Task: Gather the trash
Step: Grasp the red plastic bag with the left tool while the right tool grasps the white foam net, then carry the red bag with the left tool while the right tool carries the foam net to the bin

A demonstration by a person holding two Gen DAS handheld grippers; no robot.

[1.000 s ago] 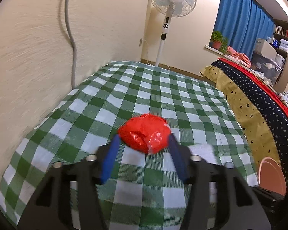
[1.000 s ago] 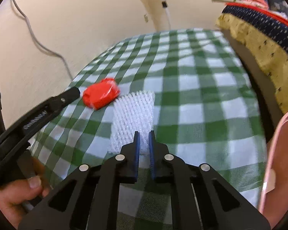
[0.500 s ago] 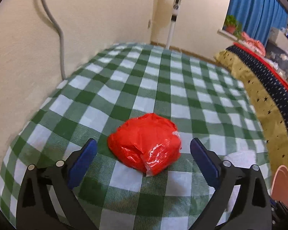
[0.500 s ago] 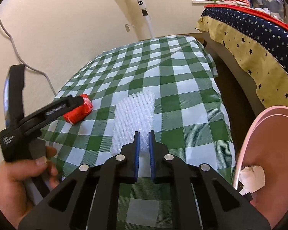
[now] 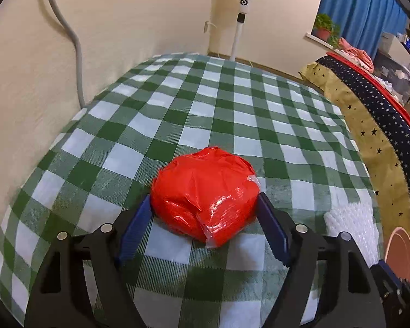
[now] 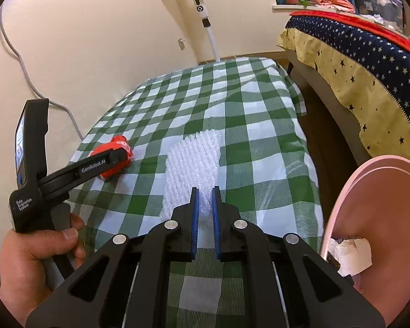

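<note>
Green-and-white checked tablecloth (image 5: pixel 205 104) over a table pushed against a cream wall (image 5: pixel 123 13), cloth slightly rumpled toward the far right corner in the right wrist view. Grey cable (image 5: pixel 73 41) running down the wall to the table's left edge. White pedestal fan (image 5: pixel 242 5) standing past the far end, beside a wall socket. Blue curtains (image 5: pixel 360 8) and a potted plant (image 5: pixel 324 28) on a sill at the back right. To the right, a bed draped in navy star-print cloth (image 6: pixel 369 46) with a yellow border and red trim, separated from the table by a narrow dark gap.

Crumpled red plastic wrapper (image 5: pixel 205 194) lying on the cloth near the front edge, clamped between the blue pads of the left gripper (image 5: pixel 205 207), both pads pressed into its sides. Left hand (image 6: pixel 32 259) wrapped around that gripper's black handle.

White foam netting (image 6: pixel 192 164) flat on the cloth, to the right of the wrapper and apart from it. Right gripper (image 6: pixel 204 207) pinching the netting's near end, pads almost together with the mesh between them.

Pink bin (image 6: pixel 377 218) just beside the table's near right corner, with crumpled white paper (image 6: pixel 350 254) inside.
</note>
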